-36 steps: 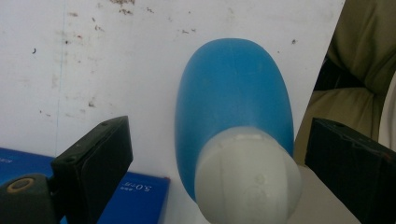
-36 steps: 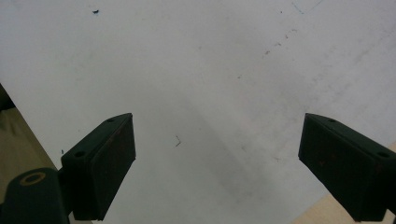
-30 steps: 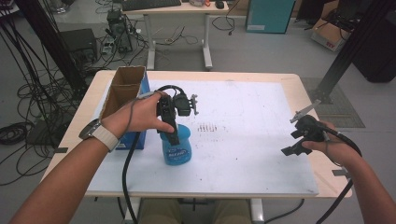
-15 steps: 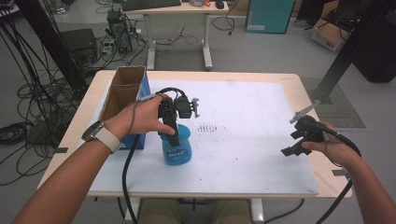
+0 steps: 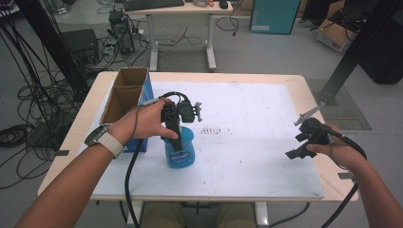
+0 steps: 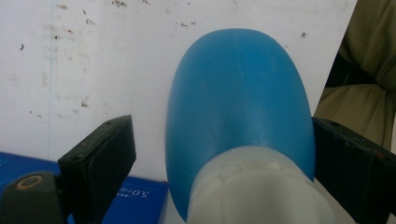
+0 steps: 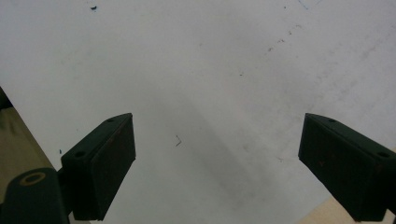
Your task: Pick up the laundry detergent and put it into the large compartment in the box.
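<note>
Left gripper [image 5: 177, 135] straddles the blue bottle [image 5: 180, 149] near the table's [image 5: 285, 175] front-left; jaws closing, 1 pad touching, the other apart.

Right gripper [image 5: 304, 142] hangs wide open, empty, at the right edge.

Left gripper [image 5: 177, 135] hides the blue bottle's [image 5: 181, 151] top.

Lab: cable bundles [image 5: 28, 71] on floor; desk [image 5: 180, 9] behind (black frame struts [image 5: 354, 52]).
</note>
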A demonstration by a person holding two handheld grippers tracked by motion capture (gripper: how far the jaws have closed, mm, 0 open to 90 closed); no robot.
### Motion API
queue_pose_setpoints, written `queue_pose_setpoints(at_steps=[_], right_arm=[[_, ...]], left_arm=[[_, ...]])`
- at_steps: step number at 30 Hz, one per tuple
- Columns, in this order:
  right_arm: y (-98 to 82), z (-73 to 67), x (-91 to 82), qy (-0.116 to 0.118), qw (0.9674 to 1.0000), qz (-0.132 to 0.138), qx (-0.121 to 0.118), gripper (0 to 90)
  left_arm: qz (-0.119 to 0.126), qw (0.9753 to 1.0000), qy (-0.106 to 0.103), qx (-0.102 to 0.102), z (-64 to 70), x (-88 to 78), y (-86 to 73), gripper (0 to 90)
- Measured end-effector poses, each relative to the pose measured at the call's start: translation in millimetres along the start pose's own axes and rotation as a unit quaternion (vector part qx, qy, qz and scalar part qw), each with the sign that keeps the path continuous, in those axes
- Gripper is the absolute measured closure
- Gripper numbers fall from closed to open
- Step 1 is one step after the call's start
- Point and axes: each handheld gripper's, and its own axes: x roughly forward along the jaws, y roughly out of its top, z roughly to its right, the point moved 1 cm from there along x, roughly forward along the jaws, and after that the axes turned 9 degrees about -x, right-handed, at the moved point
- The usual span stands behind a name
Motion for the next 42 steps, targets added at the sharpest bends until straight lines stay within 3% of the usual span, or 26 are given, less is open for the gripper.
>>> queue_pose_setpoints(at_steps=[42], right_arm=[[-3.5,0.8,1.1,0.002,1.0,-0.001,0.003,10.9]], left_arm=[[-0.005,0.9998,-0.017,-0.001,-2.9,3.7,1.6,23.0]])
